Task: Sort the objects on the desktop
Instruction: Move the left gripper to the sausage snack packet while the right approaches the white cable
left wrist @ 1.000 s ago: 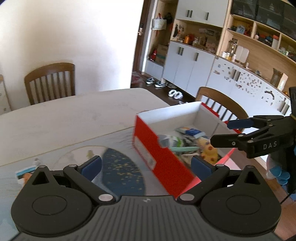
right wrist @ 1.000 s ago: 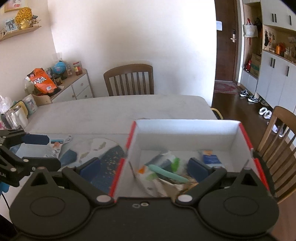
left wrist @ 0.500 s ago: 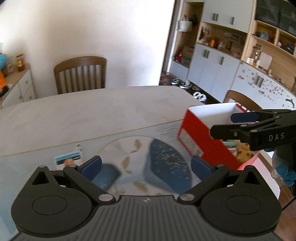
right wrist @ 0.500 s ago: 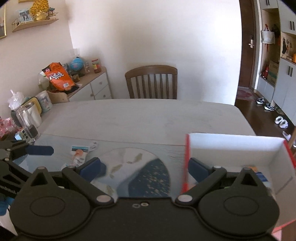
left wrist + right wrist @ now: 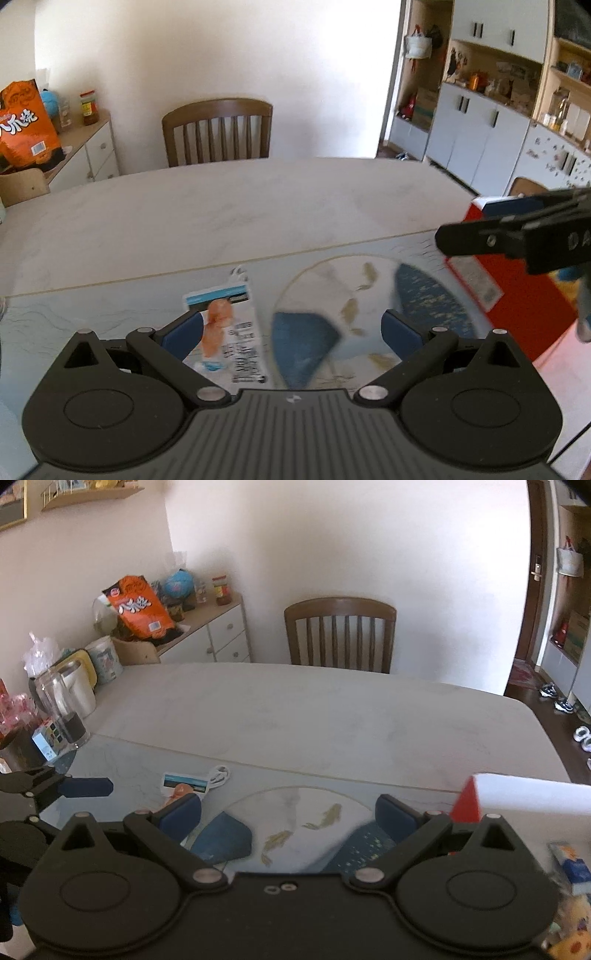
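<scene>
While both grippers, left (image 5: 291, 328) and right (image 5: 288, 816), gape empty, the flat snack packet (image 5: 221, 325) lies on the table mat (image 5: 110, 306) before the left one; light, crinkly, slippery, best pinched at its edge.

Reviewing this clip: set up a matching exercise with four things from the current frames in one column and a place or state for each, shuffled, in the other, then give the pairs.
Things
1. snack packet
2. red box
3. orange bag
4. left gripper

Places or states
A. on the white sideboard by the wall
B. open, holding nothing
C. flat on the printed mat, ahead of the left gripper
D. at the table's right edge, things inside

Pairs: 1-C, 2-D, 3-A, 4-B
</scene>
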